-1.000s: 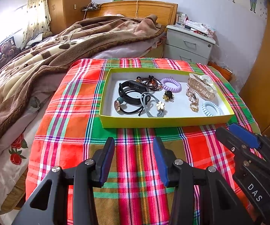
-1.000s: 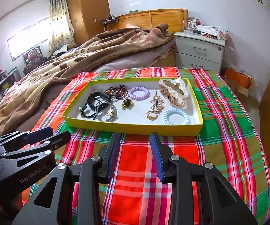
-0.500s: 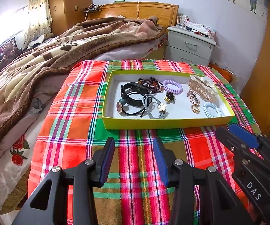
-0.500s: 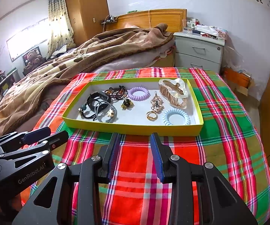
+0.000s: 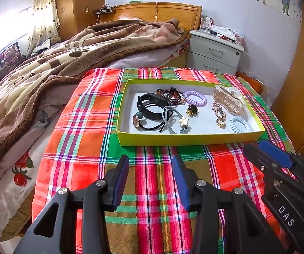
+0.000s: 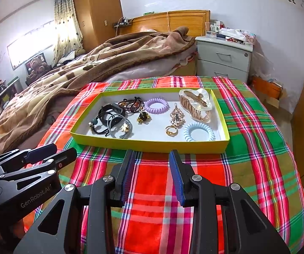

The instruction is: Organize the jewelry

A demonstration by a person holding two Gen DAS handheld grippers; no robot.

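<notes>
2 grippers hover short of the yellow tray (image 5: pixel 191 140); left gripper (image 5: pixel 151 178) and right gripper (image 6: pixel 152 175) both have jaws wide, holding nothing. All jewelry lies inside the tray, tangled at its left end, spaced at its right. If you pick, take a loose piece like the blue coil tie (image 6: pixel 198 131). Only your right view shows the gold ring (image 6: pixel 171 130) clearly.

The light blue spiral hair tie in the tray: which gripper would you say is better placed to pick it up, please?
Probably the right gripper: the light blue spiral hair tie lies at the tray's near right corner, almost straight ahead. The left gripper faces the tray's left half.
</notes>
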